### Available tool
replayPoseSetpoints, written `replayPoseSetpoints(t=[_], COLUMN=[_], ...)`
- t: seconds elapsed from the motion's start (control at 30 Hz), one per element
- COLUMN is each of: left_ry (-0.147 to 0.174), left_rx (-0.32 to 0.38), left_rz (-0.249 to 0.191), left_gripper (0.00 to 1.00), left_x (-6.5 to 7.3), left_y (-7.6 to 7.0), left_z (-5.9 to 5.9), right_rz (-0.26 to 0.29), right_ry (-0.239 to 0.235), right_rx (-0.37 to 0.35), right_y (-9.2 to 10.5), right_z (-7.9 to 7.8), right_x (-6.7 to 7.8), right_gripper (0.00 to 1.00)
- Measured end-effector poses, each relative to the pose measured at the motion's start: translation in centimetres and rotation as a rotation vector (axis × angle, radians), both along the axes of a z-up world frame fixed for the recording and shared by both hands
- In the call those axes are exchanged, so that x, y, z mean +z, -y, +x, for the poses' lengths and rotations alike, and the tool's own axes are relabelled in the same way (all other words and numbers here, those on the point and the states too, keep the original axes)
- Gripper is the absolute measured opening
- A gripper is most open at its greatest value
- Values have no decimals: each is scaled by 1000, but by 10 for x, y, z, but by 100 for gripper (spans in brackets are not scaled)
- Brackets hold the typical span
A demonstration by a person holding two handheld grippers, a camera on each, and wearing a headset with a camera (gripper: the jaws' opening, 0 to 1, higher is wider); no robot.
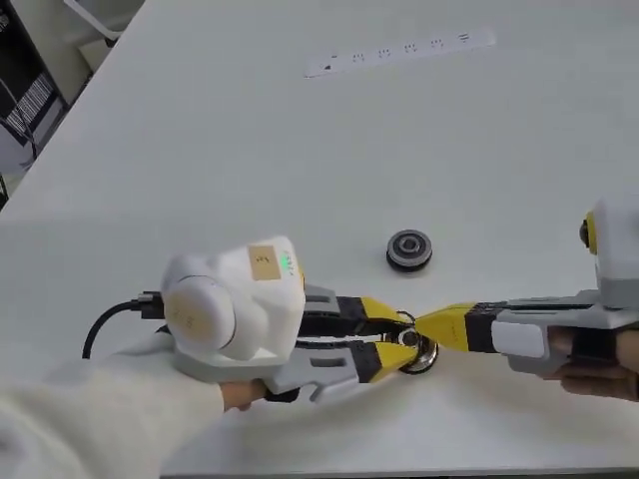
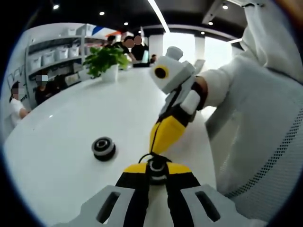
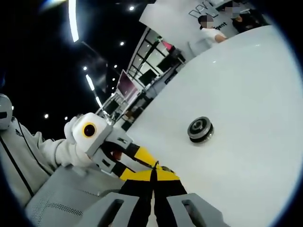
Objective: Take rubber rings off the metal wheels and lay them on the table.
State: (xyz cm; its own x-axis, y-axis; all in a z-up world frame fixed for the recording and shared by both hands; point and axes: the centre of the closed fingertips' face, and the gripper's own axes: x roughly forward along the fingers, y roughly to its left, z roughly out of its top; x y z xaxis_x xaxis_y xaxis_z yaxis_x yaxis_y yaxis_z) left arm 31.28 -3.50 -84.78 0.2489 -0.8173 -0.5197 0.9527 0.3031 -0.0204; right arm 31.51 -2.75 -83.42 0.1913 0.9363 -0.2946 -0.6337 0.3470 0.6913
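My left gripper [image 1: 399, 337] is shut on a small metal wheel [image 1: 420, 356] just above the table's near edge; in the left gripper view its yellow jaws clamp the wheel [image 2: 157, 167] from both sides. My right gripper [image 1: 425, 327] comes in from the right and is shut on the wheel's thin black rubber ring [image 2: 143, 158], which stands off the wheel as a loop. In the right gripper view my right gripper [image 3: 154, 174] shows its jaws pressed together. A second wheel [image 1: 409, 249] with its black ring on lies flat on the table, a little beyond both grippers.
A white power strip [image 1: 399, 52] lies far back on the white table [image 1: 220, 160]. A black cable [image 1: 105, 324] trails from the left gripper. A potted plant [image 2: 106, 61] stands at the far end, with people beyond. The table's near edge runs just below the grippers.
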Motion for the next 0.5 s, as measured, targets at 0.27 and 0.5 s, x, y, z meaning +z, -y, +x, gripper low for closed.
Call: replayPoseSetpoints(t=[0.27,0.5], left_ry=[-11,29], left_rx=[-7,-26], left_rz=[23,6], left_gripper=[16,19], left_x=[2,26], left_y=[3,3], left_z=[-1,0], right_rz=[-35,-72], right_ry=[1,14], right_rx=[-15,-15], right_y=[6,11], right_z=[1,-1], right_x=[-3,0], right_gripper=[0,0])
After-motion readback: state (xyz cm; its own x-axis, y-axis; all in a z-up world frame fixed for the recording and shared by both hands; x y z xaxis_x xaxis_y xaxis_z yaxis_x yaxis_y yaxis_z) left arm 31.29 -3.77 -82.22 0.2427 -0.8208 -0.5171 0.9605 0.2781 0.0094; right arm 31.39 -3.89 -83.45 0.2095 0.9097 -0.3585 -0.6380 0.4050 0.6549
